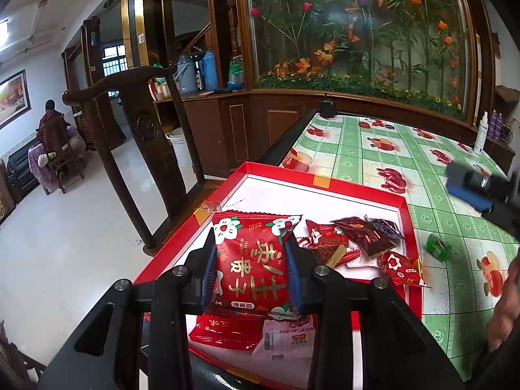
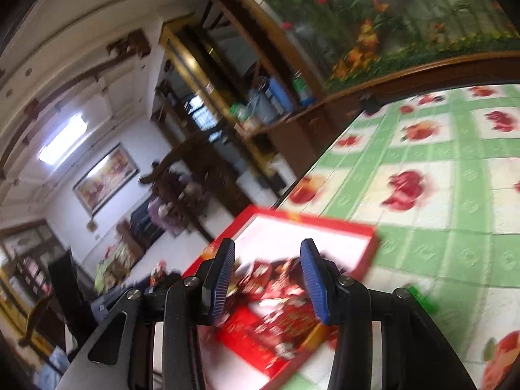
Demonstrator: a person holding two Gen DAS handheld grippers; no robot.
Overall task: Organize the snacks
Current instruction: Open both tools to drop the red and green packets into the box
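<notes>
My left gripper [image 1: 252, 263] is shut on a red snack packet [image 1: 252, 260] with white flowers and gold characters, held above a red-rimmed box [image 1: 325, 188] with a white floor. Several small red and dark snack packets [image 1: 357, 240] lie inside the box, and more lie under the gripper [image 1: 227, 328]. My right gripper [image 2: 268, 279] is open and empty, tilted, hovering over the same box [image 2: 308, 224] and its packets [image 2: 279, 321]; that view is blurred by motion. The right gripper also shows at the right edge of the left wrist view [image 1: 481, 188].
The box sits at the corner of a table with a green-and-white fruit-print cloth [image 1: 406, 162]. A small green object [image 1: 437, 247] lies on the cloth right of the box. A dark wooden chair [image 1: 143, 130] stands left of the table. Bottles [image 1: 487, 130] stand at the far right.
</notes>
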